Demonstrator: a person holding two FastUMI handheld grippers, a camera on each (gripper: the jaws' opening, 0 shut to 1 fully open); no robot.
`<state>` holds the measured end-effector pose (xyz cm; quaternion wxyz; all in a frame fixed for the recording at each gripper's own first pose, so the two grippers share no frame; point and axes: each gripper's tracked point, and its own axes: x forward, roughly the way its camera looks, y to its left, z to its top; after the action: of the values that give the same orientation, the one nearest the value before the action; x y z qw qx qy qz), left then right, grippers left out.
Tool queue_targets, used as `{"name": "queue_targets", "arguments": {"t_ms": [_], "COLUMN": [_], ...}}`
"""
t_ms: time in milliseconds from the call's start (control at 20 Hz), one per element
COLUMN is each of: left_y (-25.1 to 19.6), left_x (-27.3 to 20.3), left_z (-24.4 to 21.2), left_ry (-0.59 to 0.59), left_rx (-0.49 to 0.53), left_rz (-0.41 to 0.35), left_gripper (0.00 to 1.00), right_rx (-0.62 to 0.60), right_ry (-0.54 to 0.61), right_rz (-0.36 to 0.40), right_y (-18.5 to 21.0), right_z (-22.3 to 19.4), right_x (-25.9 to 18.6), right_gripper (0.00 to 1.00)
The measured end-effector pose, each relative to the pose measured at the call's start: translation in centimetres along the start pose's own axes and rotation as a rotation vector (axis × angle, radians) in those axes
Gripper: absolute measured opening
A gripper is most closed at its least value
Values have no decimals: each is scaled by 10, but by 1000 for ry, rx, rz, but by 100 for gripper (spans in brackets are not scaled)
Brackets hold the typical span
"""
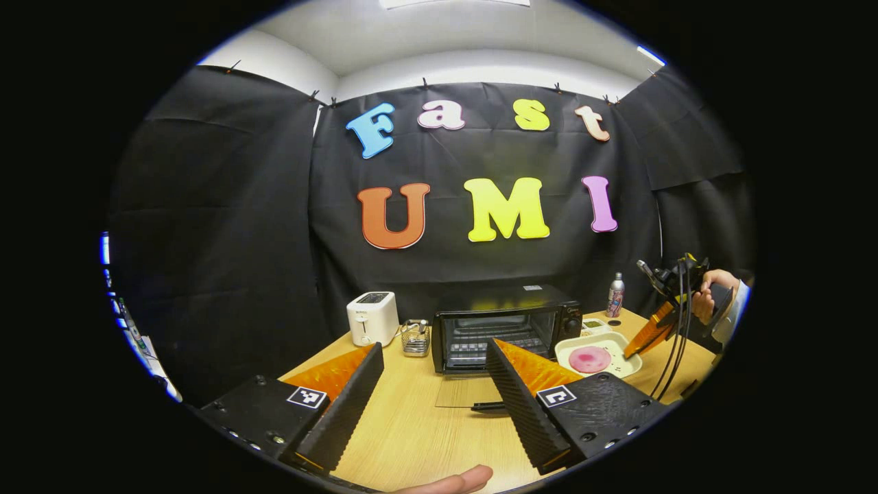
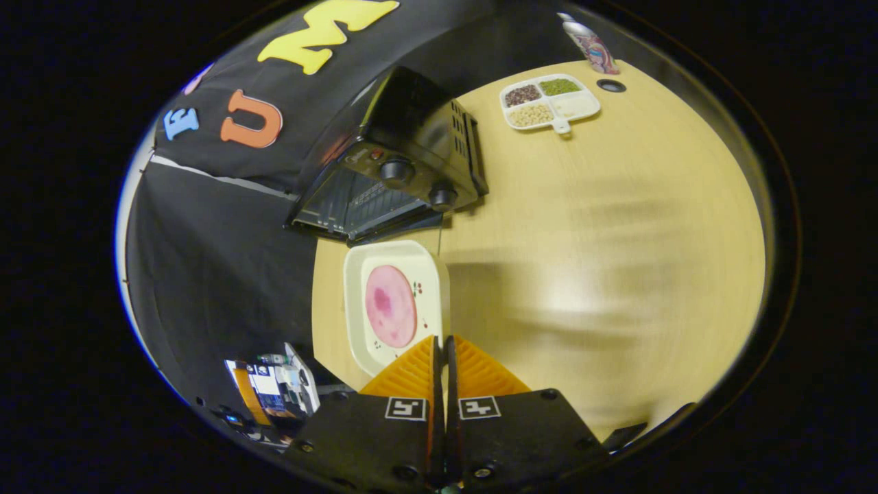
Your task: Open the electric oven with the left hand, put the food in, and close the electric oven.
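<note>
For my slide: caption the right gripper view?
Right gripper pinching the food plate's rim beside the open oven.

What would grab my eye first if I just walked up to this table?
Probably the black electric oven at the back of the wooden table, its glass door folded down flat. Just right of it sits a cream plate with a round pink slice of food; the right gripper, fingers closed, grips the plate's near rim.

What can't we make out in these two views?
- Right gripper view: whether the right gripper pinches the plate rim; its own tips cover the contact.
- Left gripper view: oven cavity's lower right, behind one finger of the left gripper.
- Right gripper view: bottle top cut off by the edge; table blurred.
</note>
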<state>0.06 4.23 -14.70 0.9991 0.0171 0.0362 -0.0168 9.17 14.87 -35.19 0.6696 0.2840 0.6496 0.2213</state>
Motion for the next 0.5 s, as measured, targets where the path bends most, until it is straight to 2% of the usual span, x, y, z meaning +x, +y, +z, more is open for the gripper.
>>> {"name": "queue_targets", "arguments": {"t_ms": [150, 200, 250, 400, 450, 500], "left_y": [15, 19, 23, 32, 33, 32], "left_x": [-5, -7, -8, -12, -11, -12], "left_z": [-5, -6, -5, -9, -8, -9], "left_ry": [1, 2, 1, 0, -2, -2], "left_rx": [-1, -4, -8, -7, 1, 9], "left_rz": [22, 29, 37, 49, 47, 38], "left_gripper": [95, 87, 95, 95, 87, 95], "right_rx": [29, 43, 64, 137, 172, 209], "right_ry": [-22, -21, -19, -52, -76, -98], "right_rz": [-23, -6, 14, 16, 5, 1], "right_y": [28, 43, 56, 77, 81, 85], "right_z": [-2, -4, -6, -2, -1, 1], "right_x": [29, 38, 48, 79, 88, 97], "right_gripper": [4, 2, 2, 2, 2, 2]}}
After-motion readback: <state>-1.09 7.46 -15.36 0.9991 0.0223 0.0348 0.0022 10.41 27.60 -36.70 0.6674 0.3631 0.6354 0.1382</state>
